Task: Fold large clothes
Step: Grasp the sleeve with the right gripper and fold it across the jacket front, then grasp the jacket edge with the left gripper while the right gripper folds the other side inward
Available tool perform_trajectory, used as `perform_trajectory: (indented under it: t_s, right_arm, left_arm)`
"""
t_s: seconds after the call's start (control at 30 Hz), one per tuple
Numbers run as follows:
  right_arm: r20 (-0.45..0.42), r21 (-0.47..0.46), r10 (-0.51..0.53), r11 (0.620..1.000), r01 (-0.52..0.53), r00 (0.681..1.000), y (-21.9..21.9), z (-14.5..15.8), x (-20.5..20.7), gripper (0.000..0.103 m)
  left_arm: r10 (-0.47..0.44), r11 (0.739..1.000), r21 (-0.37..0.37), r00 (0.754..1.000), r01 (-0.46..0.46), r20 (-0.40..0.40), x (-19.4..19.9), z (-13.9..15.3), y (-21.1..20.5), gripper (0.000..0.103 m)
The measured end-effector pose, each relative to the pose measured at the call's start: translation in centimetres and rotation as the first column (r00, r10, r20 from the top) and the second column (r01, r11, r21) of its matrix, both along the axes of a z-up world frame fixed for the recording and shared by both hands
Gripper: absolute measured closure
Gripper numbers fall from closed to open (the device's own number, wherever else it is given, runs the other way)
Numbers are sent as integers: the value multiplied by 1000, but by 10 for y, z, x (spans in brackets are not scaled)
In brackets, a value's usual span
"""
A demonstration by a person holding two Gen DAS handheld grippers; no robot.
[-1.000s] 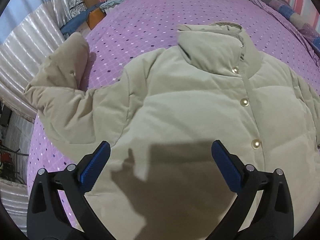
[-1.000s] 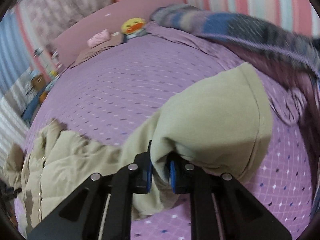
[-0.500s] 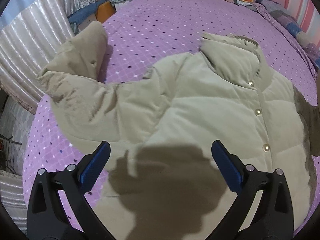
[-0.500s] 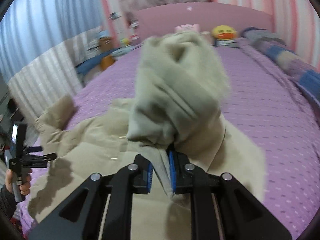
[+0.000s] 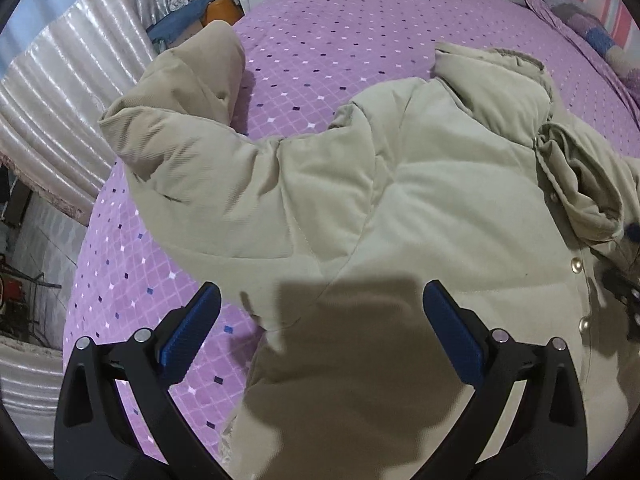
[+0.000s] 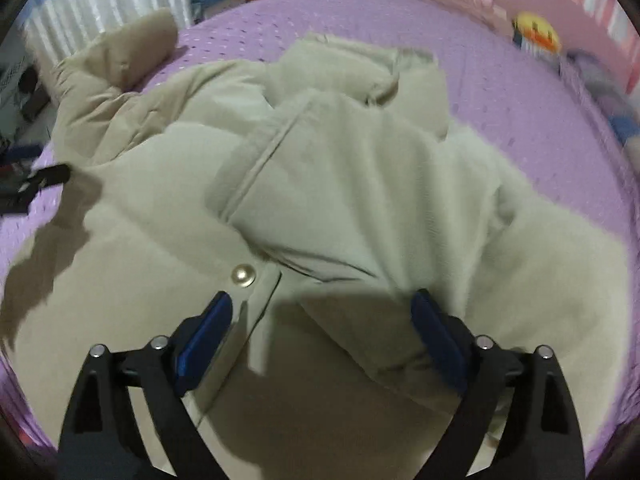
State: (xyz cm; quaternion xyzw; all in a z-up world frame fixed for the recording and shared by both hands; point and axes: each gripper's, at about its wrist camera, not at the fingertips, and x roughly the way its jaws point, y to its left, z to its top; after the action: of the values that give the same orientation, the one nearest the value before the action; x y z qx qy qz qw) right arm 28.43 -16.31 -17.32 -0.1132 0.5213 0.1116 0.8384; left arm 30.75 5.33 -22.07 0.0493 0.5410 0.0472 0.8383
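One sleeve (image 6: pixel 352 184) lies folded across the chest of the beige jacket (image 5: pixel 400 208) on the purple bed (image 5: pixel 360 32), right gripper (image 6: pixel 322 332) jaws just opened and empty to leave it there, left gripper (image 5: pixel 320 332) spread wide, holding nothing, above the unfolded side.

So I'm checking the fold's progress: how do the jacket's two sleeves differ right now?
The folded sleeve lies across the jacket's buttoned front, its cuff near the pearl button; the other sleeve stretches out sideways over the purple bedspread. The folded sleeve lies fairly straight, while the other sleeve bends at the elbow, cuff pointing up the bed. Both are the same puffy beige fabric, and neither is gripped.
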Motion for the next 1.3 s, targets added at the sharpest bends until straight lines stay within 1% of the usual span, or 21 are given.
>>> perform_trajectory:
  t_s: [0.13, 0.2, 0.33, 0.43, 0.53, 0.6, 0.67, 0.7, 0.77, 0.83, 0.87, 0.93, 1.0, 1.03, 1.07, 1.1, 1.13, 1.17, 1.2, 1.23, 1.3]
  right_arm:
    - [29, -40, 8, 999, -7, 1000, -11, 16, -20, 12]
    - [69, -90, -6, 996, 13, 998, -27, 24, -29, 12]
    - [148, -192, -67, 977, 95, 987, -66, 44, -38, 12]
    - [205, -268, -132, 945, 186, 970, -107, 61, -53, 9]
    - [247, -264, -197, 928, 262, 949, -139, 73, -58, 4]
    - [256, -187, -285, 923, 336, 924, -166, 81, -57, 4]
    - [254, -71, -398, 901, 428, 881, -197, 89, -55, 4]
    - [235, -15, -444, 888, 460, 865, -209, 90, -52, 4]
    - [151, 118, -536, 844, 523, 830, -236, 84, -42, 4]
    - [82, 236, -570, 808, 540, 817, -253, 75, -35, 4]
    - [45, 290, -590, 780, 554, 806, -260, 68, -28, 4]
    - [-12, 349, -597, 750, 562, 802, -263, 55, -18, 5]
    - [-66, 380, -581, 737, 559, 811, -257, 38, -5, 20]
    - [-114, 405, -569, 722, 561, 815, -252, 28, 2, 36]
    - [-162, 438, -559, 698, 567, 813, -250, 18, 4, 51]
    - [-199, 456, -556, 676, 579, 807, -249, 12, 7, 52]
    - [-219, 466, -556, 662, 587, 802, -248, 6, 9, 60]
    - [-225, 479, -553, 654, 585, 802, -247, 4, 10, 65]
    - [-218, 484, -553, 654, 581, 804, -244, 5, 9, 75]
    - [-208, 488, -554, 655, 577, 806, -241, 8, 9, 82]
    - [-154, 497, -559, 669, 553, 815, -233, 22, 6, 88]
  left_arm:
    - [-10, 1000, -10, 1000, 10, 13, 1, 5, -9, 3]
    - [-31, 999, -14, 999, 32, 27, -1, 10, -16, 3]
    - [-77, 997, -3, 995, 77, 60, -3, 20, -34, 3]
    - [-110, 994, -18, 992, 111, 69, -1, 26, -51, 3]
    - [-149, 987, -49, 986, 153, 75, 5, 31, -71, 3]
    - [-166, 983, -72, 984, 171, 72, 10, 32, -83, 3]
    - [-189, 975, -110, 980, 195, 69, 17, 34, -99, 3]
    - [-198, 971, -124, 978, 205, 67, 20, 33, -107, 3]
    - [-226, 960, -157, 973, 232, 56, 28, 33, -128, 3]
    - [-250, 951, -179, 967, 253, 42, 37, 30, -148, 3]
    - [-264, 946, -186, 964, 264, 29, 45, 27, -161, 3]
    - [-289, 938, -198, 957, 284, 4, 56, 19, -182, 3]
    - [-323, 929, -209, 945, 306, -49, 68, 4, -204, 5]
    - [-335, 926, -205, 940, 316, -67, 72, -3, -212, 11]
    - [-352, 925, -187, 931, 331, -93, 76, -12, -222, 40]
    - [-362, 923, -182, 924, 338, -120, 78, -20, -228, 60]
    - [-362, 924, -184, 921, 335, -142, 79, -26, -232, 62]
    - [-355, 927, -177, 926, 331, -129, 77, -24, -232, 76]
    - [-357, 926, -180, 927, 333, -117, 75, -19, -232, 89]
    - [-354, 925, -185, 929, 332, -103, 73, -13, -229, 92]
    - [-341, 921, -222, 938, 321, -60, 68, 8, -216, 94]
